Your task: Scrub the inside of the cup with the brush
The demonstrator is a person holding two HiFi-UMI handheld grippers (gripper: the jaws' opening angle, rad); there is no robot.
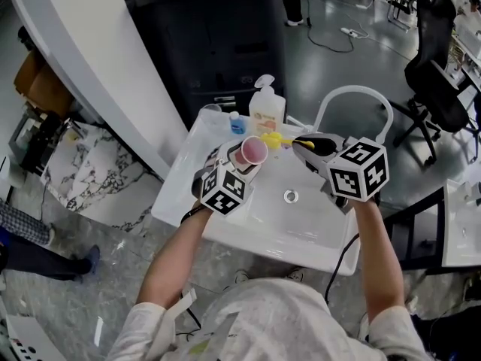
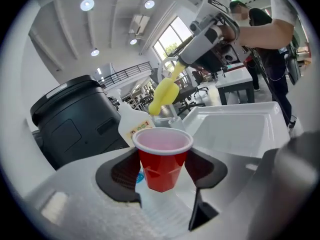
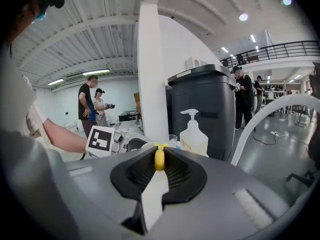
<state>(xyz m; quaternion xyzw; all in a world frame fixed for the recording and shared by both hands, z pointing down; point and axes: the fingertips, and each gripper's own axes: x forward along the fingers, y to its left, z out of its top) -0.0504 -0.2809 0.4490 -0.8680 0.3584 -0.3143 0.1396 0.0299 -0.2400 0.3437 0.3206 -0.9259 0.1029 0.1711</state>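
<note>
Bright ceiling lights, sharp centres, fisheye-warped dark edges in gripper views

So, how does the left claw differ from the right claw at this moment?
The left claw holds the red cup; the right claw holds the yellow brush by its handle. The left claw's jaws stand wide apart around the cup, while the right claw's jaws are almost together on the thin handle. Both are closed on a thing and are above the white sink.
</note>
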